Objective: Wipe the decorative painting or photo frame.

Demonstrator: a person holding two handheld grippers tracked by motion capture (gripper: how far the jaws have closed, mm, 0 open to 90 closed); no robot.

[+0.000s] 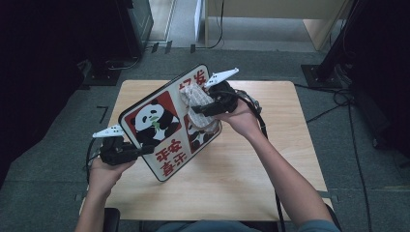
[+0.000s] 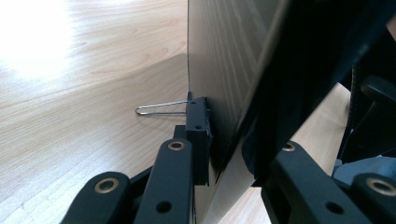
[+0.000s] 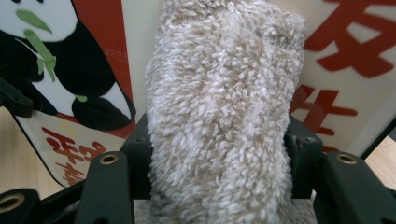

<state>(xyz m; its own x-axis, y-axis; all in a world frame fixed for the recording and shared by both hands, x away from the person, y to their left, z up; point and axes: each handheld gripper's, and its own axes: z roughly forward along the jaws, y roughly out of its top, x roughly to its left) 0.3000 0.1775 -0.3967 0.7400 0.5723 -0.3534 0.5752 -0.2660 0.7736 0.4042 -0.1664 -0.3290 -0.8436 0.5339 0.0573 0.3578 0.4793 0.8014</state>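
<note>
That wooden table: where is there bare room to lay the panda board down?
The table is bare along its near edge and right side, between the right forearm and the right edge. The far left corner is bare too. It is crowded mid-left, where the board is held tilted, with the cloth against it.

Panda board [image 1: 167, 125]: red Chinese characters "平安喜乐", seen upside down.

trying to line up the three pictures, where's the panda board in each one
High view: panda board tilted at centre, above the table.
Left gripper view: its plain back and dark edge, clamped by the jaws.
Right gripper view: behind the fluffy cloth, panda upper left.
Shared landmark: wooden table.
</note>
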